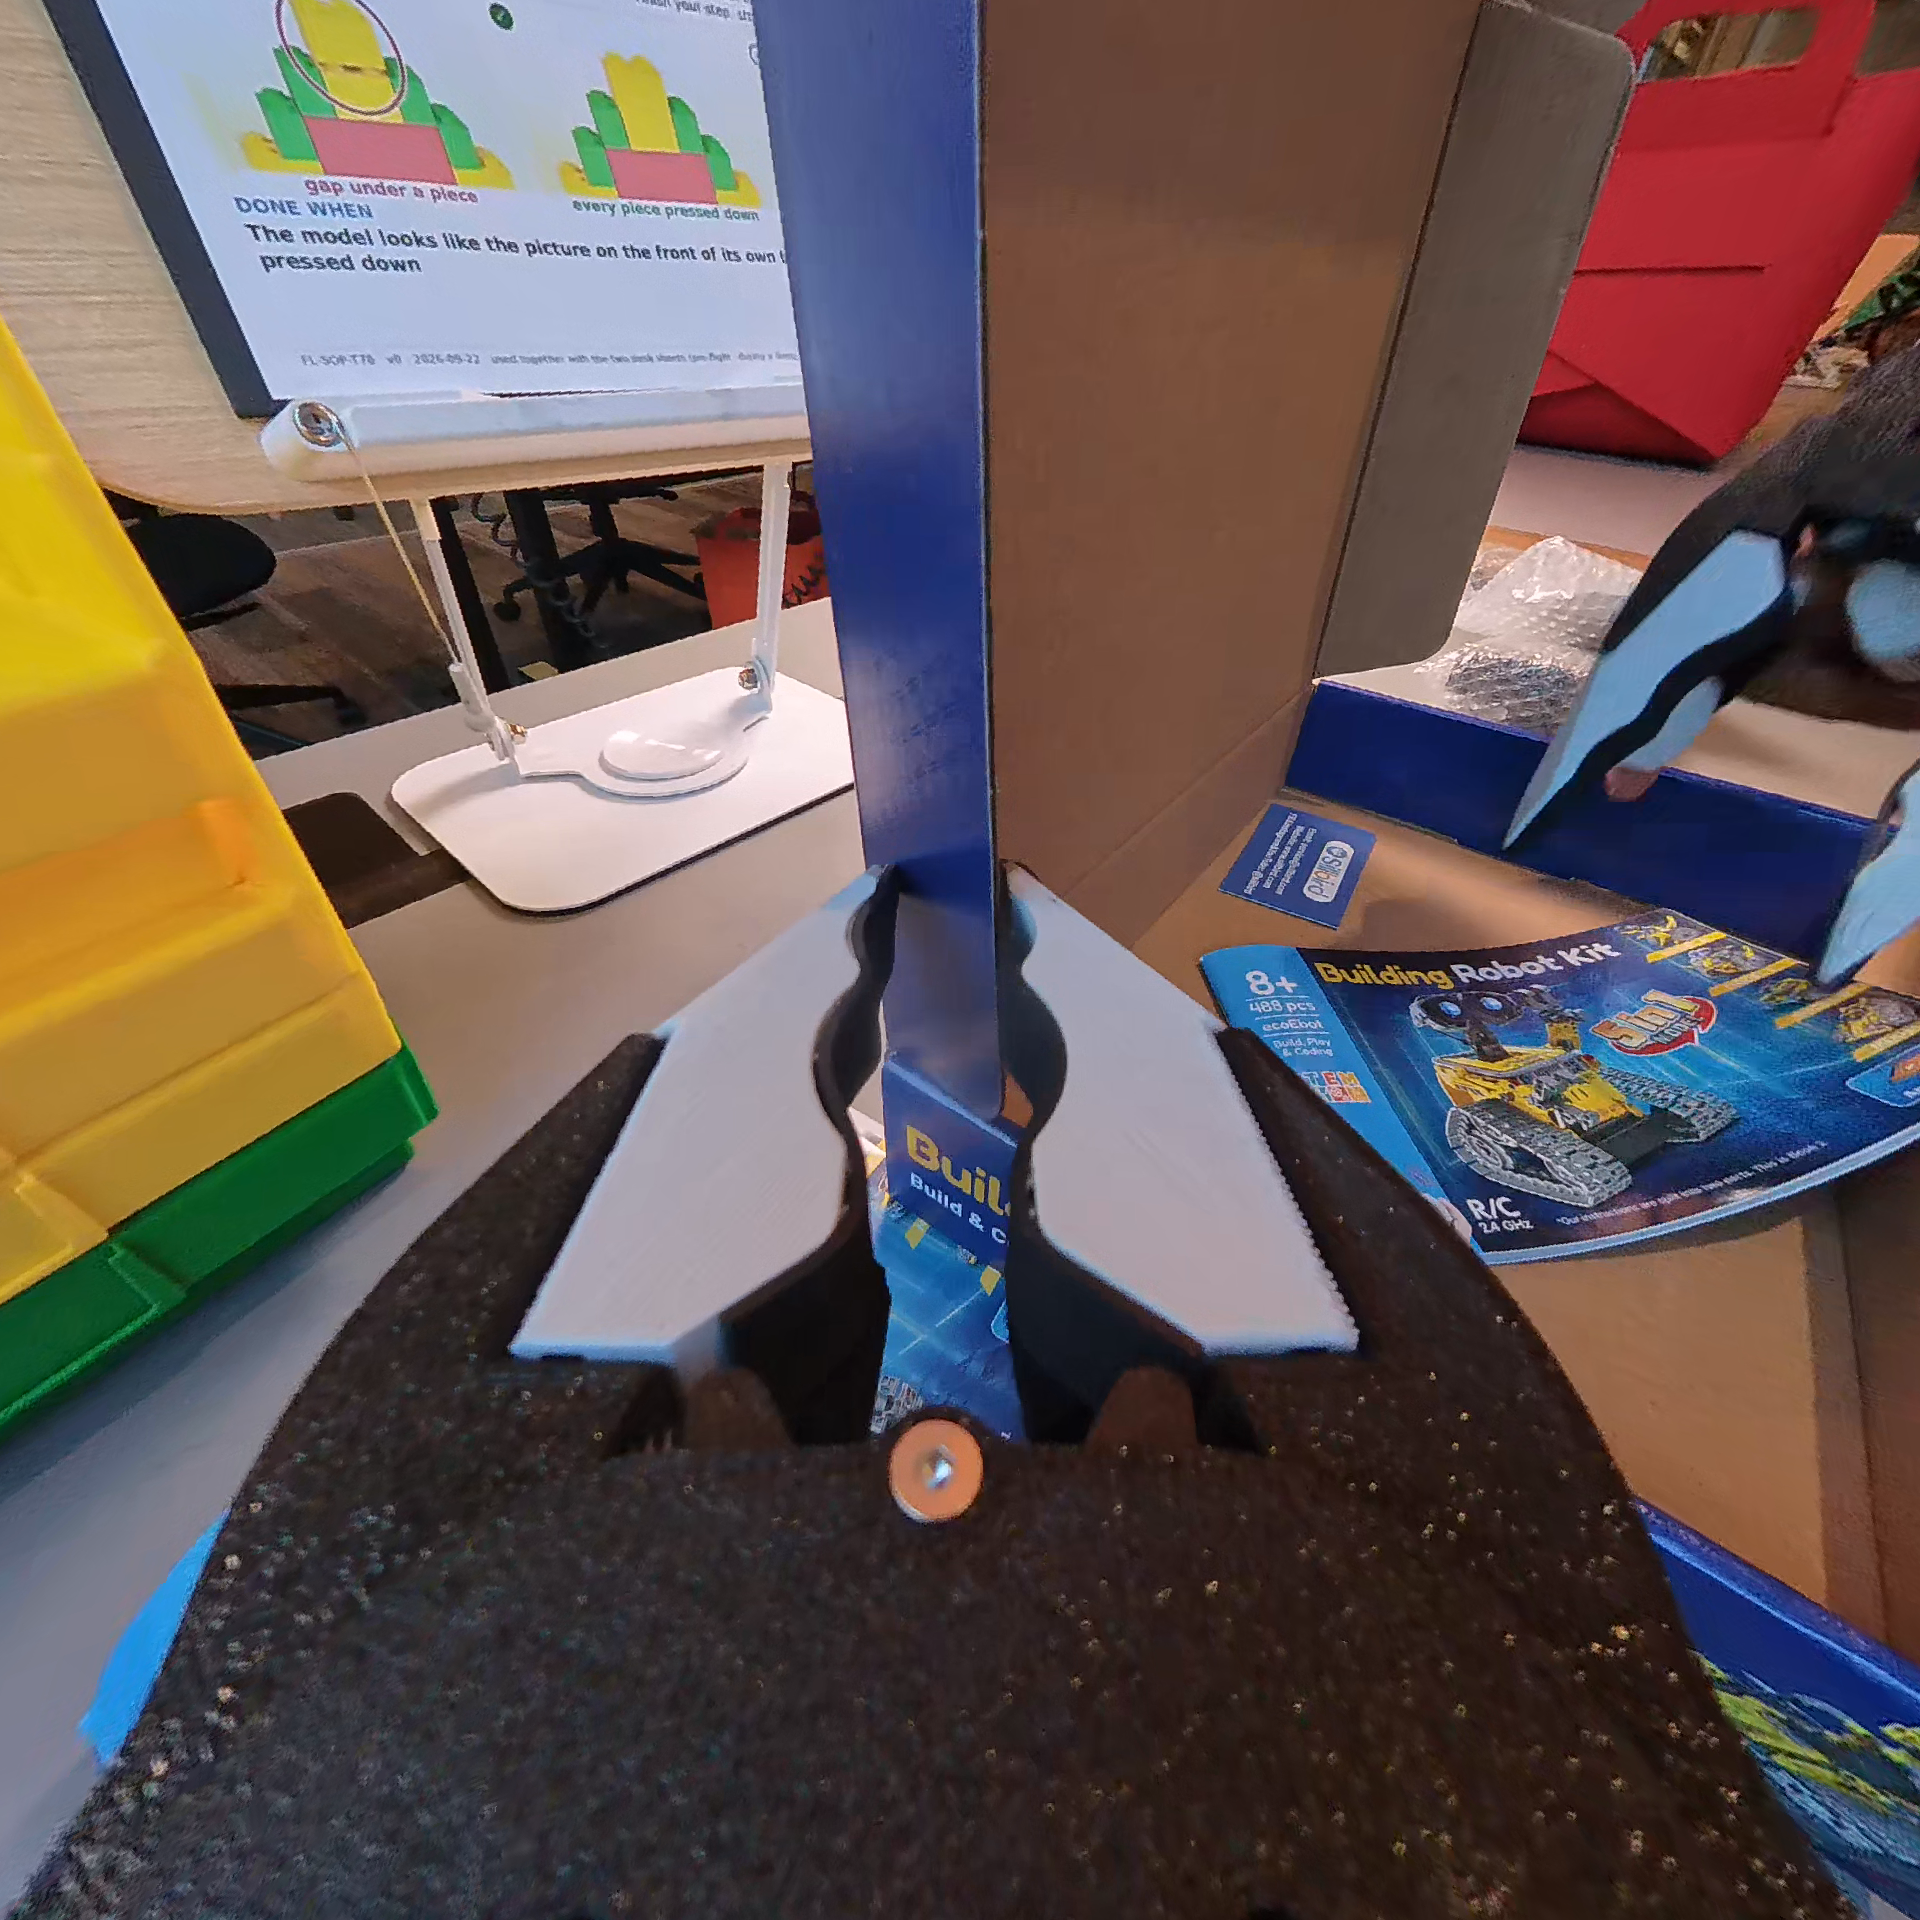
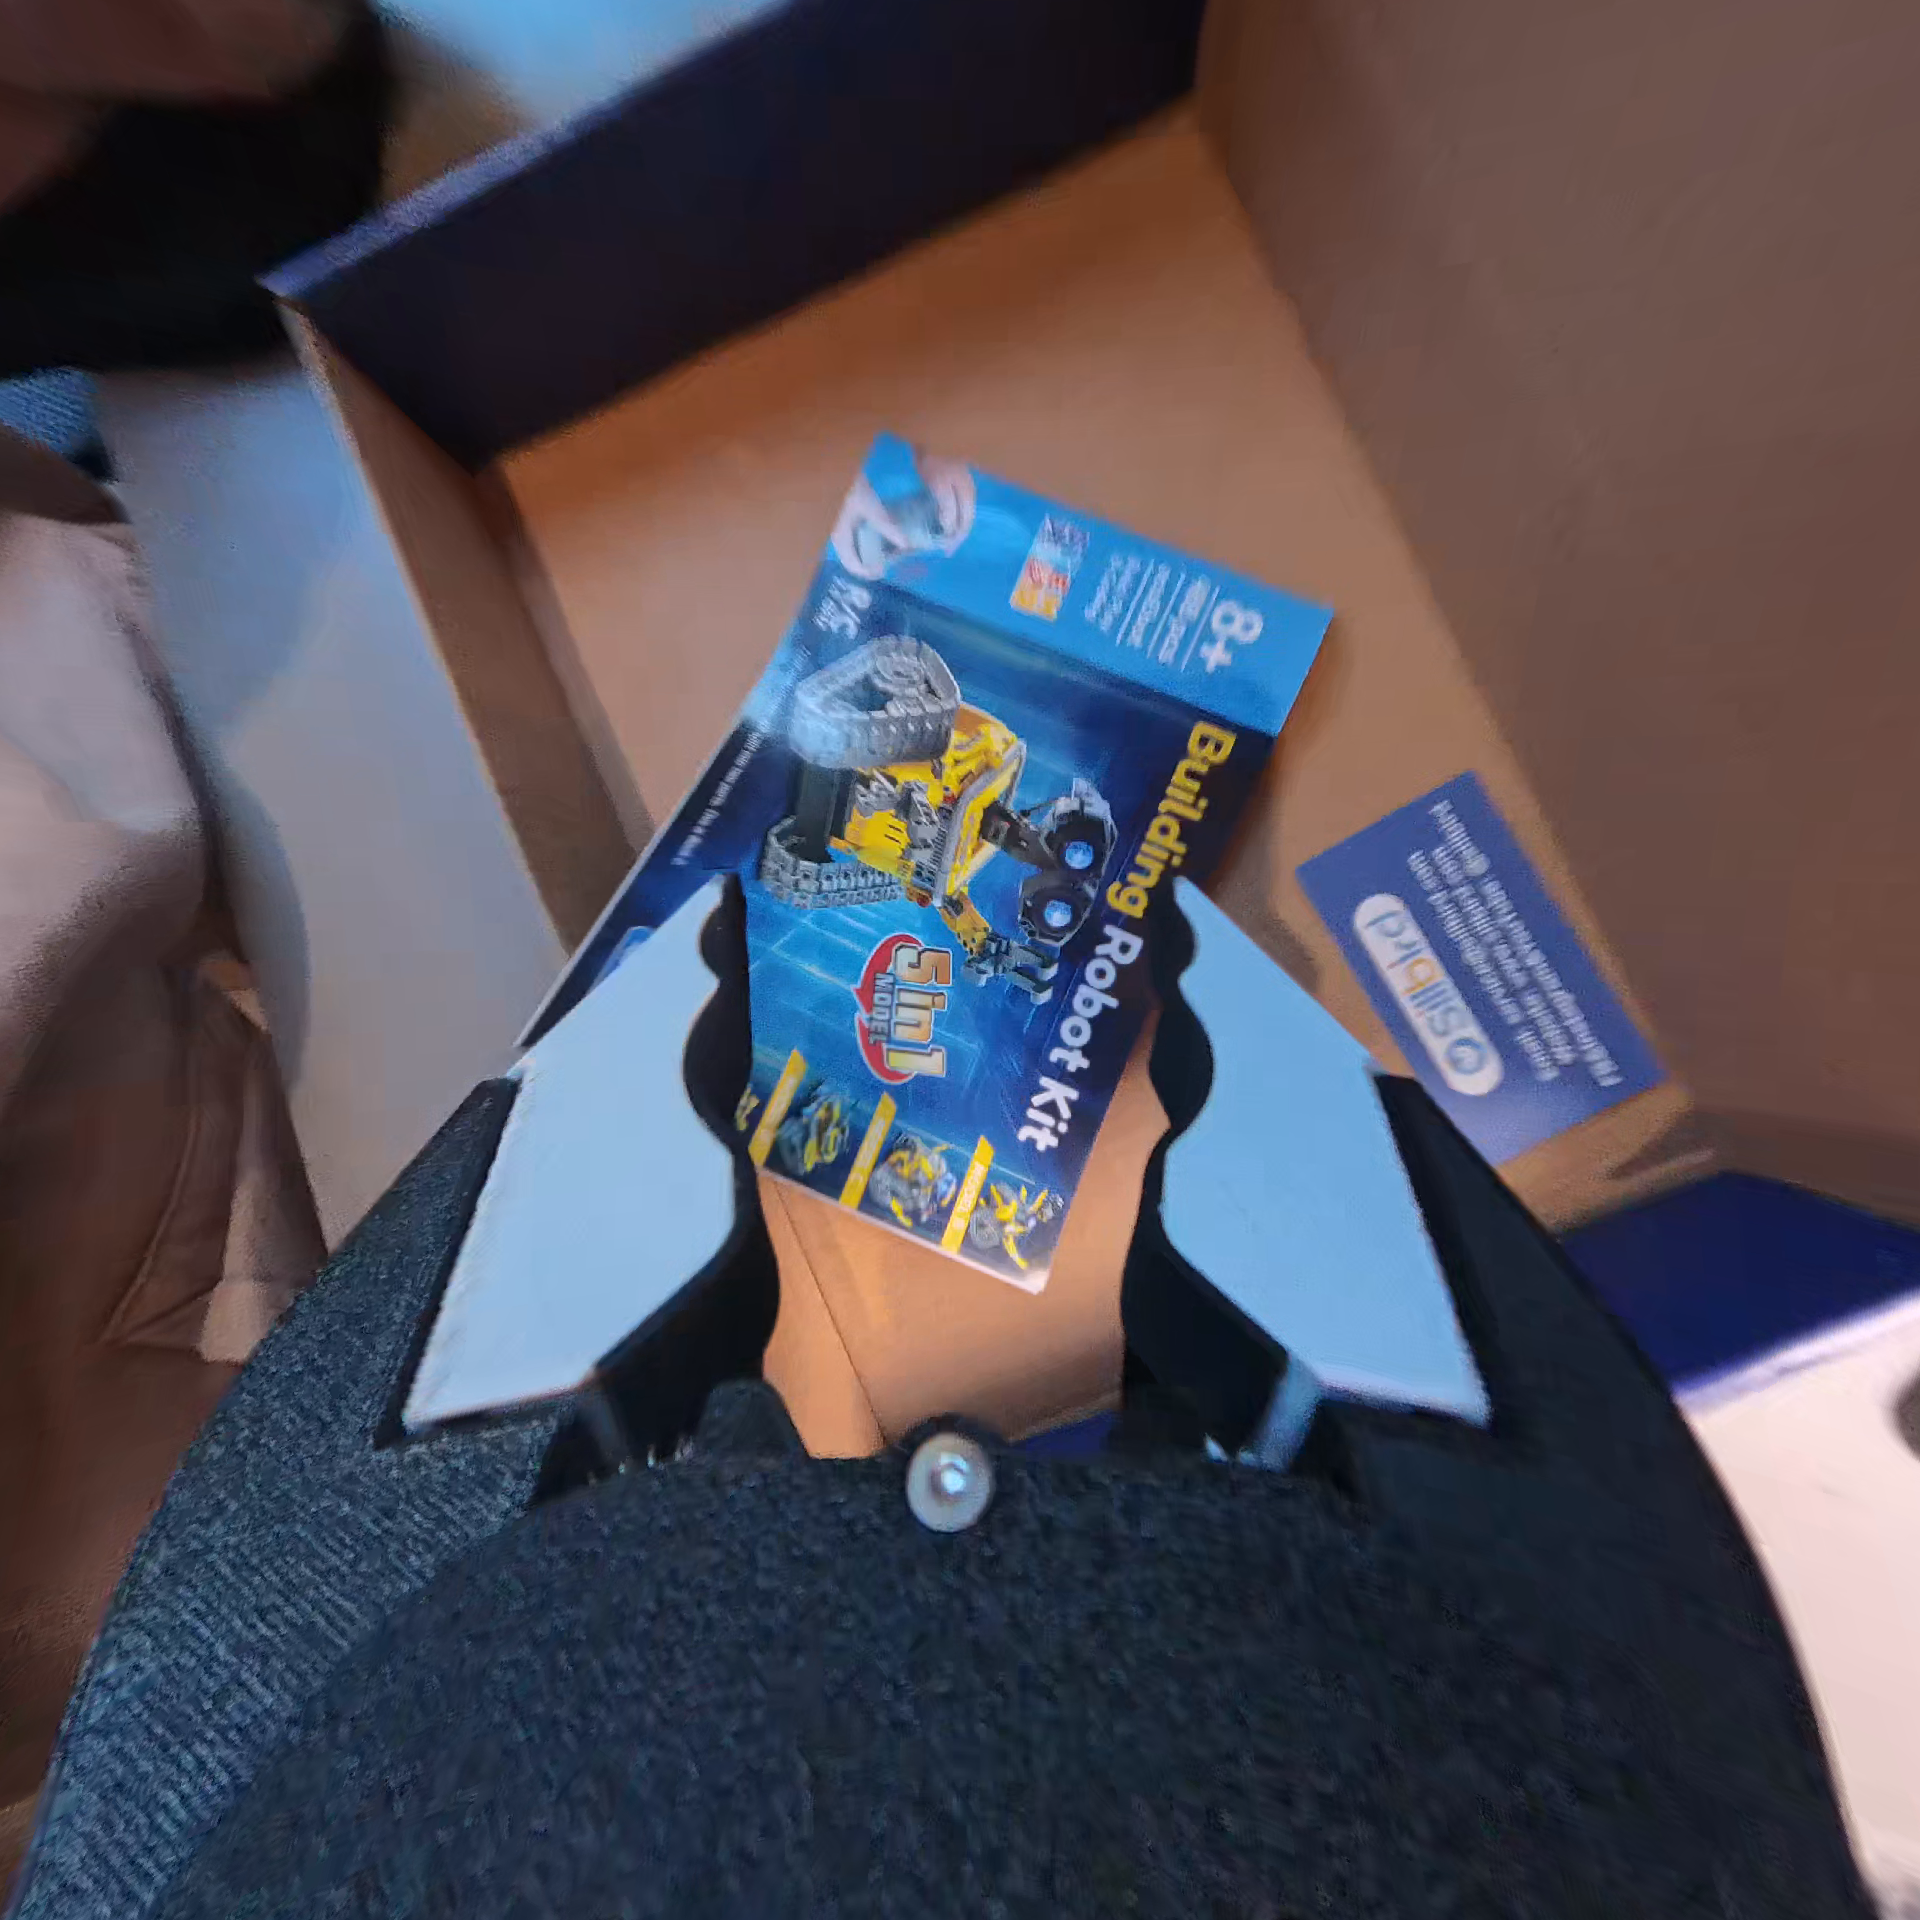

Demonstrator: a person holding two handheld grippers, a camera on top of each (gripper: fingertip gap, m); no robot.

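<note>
My left gripper [image 1: 945, 883] is shut on the raised lid [image 1: 894, 520] of a cardboard box, blue outside and brown inside, and holds it upright. A blue booklet [image 1: 1558, 1081] with a yellow tracked robot pictured on it lies on the box floor [image 1: 1662, 1340]. A small blue card [image 1: 1299, 868] lies near it. My right gripper [image 2: 951, 894] is open and hovers just above the booklet [image 2: 997, 810] inside the box, with the card [image 2: 1486, 966] to its right. It also shows in the left wrist view [image 1: 1683, 904] at the right, over the box.
Stacked yellow and green plastic bins [image 1: 156, 935] stand at the left. A white stand [image 1: 623, 790] holds an instruction sheet [image 1: 488, 208] behind. A red box [image 1: 1745, 229] sits at the back right. Clear bags of parts [image 1: 1527, 623] lie beyond the blue box wall [image 1: 1455, 769]. One gripper's finger ends stand about 20 centimeters off the other's. The card [image 2: 1486, 966] is closer to my right gripper, around 10 centimeters from its tips; the left tips are 25 centimeters off. It turns up in the left wrist view [image 1: 1299, 860] as well.
</note>
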